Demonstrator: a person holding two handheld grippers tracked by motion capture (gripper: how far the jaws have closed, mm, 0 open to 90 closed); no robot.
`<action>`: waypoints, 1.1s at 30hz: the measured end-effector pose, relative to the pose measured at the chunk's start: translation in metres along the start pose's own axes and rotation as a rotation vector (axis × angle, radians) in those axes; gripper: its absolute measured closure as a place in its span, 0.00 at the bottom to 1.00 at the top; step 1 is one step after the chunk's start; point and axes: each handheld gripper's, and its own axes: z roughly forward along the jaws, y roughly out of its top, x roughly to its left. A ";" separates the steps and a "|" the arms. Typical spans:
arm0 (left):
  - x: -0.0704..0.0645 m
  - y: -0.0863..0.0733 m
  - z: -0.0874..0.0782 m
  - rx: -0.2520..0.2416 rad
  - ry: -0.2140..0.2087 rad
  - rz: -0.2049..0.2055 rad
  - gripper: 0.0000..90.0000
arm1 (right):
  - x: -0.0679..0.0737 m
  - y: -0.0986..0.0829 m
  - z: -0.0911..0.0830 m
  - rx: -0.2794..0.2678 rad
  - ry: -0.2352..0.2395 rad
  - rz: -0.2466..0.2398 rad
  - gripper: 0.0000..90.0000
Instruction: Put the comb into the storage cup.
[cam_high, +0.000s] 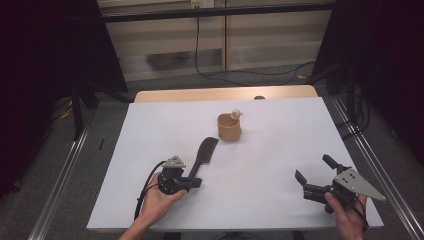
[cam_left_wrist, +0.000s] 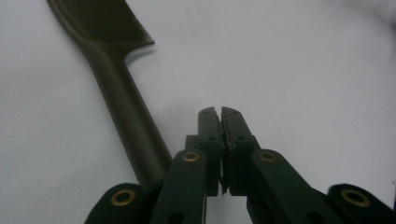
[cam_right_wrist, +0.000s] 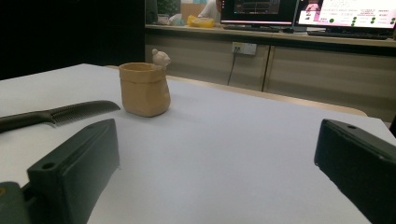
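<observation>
On the white sheet (cam_high: 280, 150) covering the table, a dark comb (cam_high: 204, 156) lies flat at about 7 o'clock from the tan cup (cam_high: 229, 127), near it but apart. Toothed end points toward 1 o'clock, handle runs back toward the person's left hand (cam_high: 157, 200).

Left gripper (cam_high: 195, 183): sits at the handle's near end. In the left gripper view its jaws are pressed together with nothing between them; the comb's handle (cam_left_wrist: 128, 112) runs past them at 10 o'clock, just beside the jaws and slipping under the gripper body. So the comb is not clamped. Whether the body touches the handle, cannot tell. Judgement: with the handle alongside rather than between closed jaws, either a grip is yet to be taken or the comb has been set down; to pick it up the jaws must open and shift sideways over the handle.

Right gripper (cam_high: 313, 174): held low at 4 o'clock on the sheet, well apart from comb and cup. Jaws spread wide, nothing between them. The right gripper view looks straight across the sheet at the cup (cam_right_wrist: 144, 88) and the comb's teeth (cam_right_wrist: 79, 112) at 9 o'clock of it. Judgement: parked open and aimed at the cup, likely ready to steady it.

Cup: upright, mouth open, a small pale figure (cam_right_wrist: 161, 58) perched on its rim on the far side. Judgement: a soft-looking pouch form, could tip if a long comb is leaned into it, which would explain a free second gripper nearby.

Beyond the table edge: floor cables (cam_high: 250, 75), dark curtains.
</observation>
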 end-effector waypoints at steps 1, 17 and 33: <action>0.001 0.001 -0.003 -0.016 -0.006 0.009 0.93 | 0.000 0.000 0.000 0.000 -0.002 0.000 0.00; 0.002 0.005 -0.014 -0.164 0.102 0.029 0.23 | 0.000 0.000 -0.001 -0.006 0.003 0.000 0.00; 0.012 0.014 -0.031 -0.228 0.146 0.001 0.04 | 0.001 0.000 -0.001 -0.005 0.007 -0.001 0.00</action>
